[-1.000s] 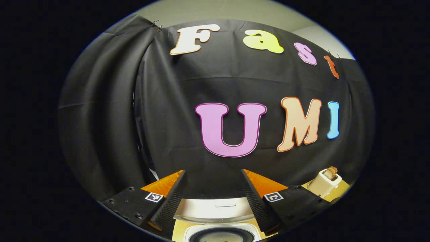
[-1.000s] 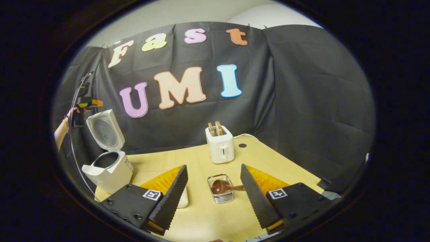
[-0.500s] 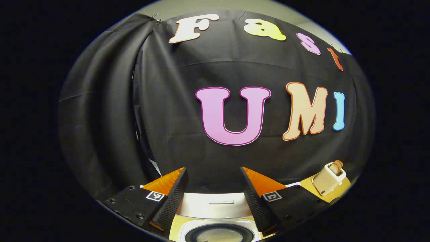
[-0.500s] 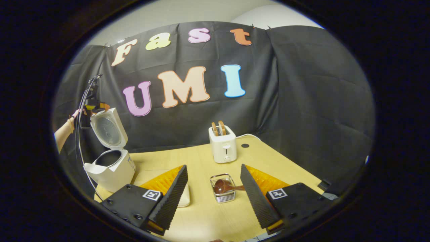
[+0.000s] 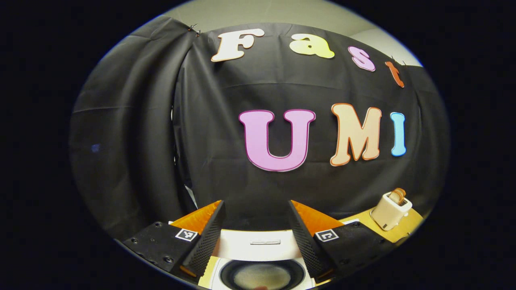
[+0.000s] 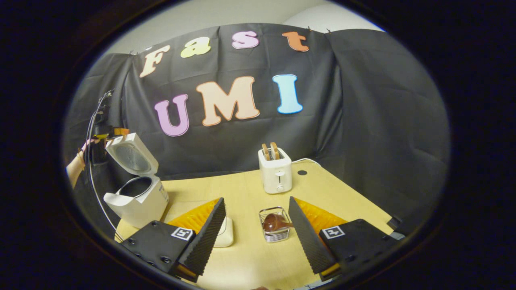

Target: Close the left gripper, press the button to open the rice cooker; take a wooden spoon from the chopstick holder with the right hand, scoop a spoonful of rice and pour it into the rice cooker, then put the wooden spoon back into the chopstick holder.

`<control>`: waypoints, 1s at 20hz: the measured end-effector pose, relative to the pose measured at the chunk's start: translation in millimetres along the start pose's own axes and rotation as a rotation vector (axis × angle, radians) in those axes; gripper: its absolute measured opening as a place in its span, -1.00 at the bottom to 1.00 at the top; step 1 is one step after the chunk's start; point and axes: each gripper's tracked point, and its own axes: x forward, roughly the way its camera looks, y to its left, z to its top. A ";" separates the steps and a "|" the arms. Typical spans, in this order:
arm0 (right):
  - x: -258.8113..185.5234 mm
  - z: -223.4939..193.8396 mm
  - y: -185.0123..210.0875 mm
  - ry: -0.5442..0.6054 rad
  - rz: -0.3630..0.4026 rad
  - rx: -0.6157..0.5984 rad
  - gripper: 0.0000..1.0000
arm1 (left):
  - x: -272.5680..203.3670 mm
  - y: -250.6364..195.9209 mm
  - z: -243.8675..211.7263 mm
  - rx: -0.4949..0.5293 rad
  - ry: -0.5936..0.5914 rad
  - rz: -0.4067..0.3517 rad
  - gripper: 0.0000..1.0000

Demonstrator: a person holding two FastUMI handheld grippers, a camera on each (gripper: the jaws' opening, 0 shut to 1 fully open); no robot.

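Right hand-held gripper [image 6: 254, 229] released, empty. Wooden spoon [image 6: 275, 222] straight ahead in chopstick holder [image 6: 275, 237], between fingers' line, handle pointing right. Left hand-held gripper [image 5: 255, 235] released, above open rice cooker [image 5: 262, 274].

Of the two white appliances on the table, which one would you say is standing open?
The rice cooker at the table's left: its lid is tipped up. The toaster merely holds bread.

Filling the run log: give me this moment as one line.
cooker: lid open | spoon: in holder | left tool: open, at lid | right tool: open, empty
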 end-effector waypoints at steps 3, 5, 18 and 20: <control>6.3 1.8 6.8 -0.005 0.015 -0.023 0.97 | -26.0 2.6 -19.3 -0.007 -0.004 -0.002 0.76; 10.6 3.8 12.1 -0.006 0.024 -0.019 0.97 | -40.8 0.8 -31.4 -0.009 -0.022 -0.006 0.68; 30.8 8.7 63.7 -0.005 0.086 -0.026 0.97 | -89.6 -3.9 -157.2 -0.032 0.125 -0.040 0.68; 32.1 10.4 66.6 -0.007 0.085 -0.031 0.97 | -86.8 -7.0 -173.0 -0.031 0.152 -0.045 0.68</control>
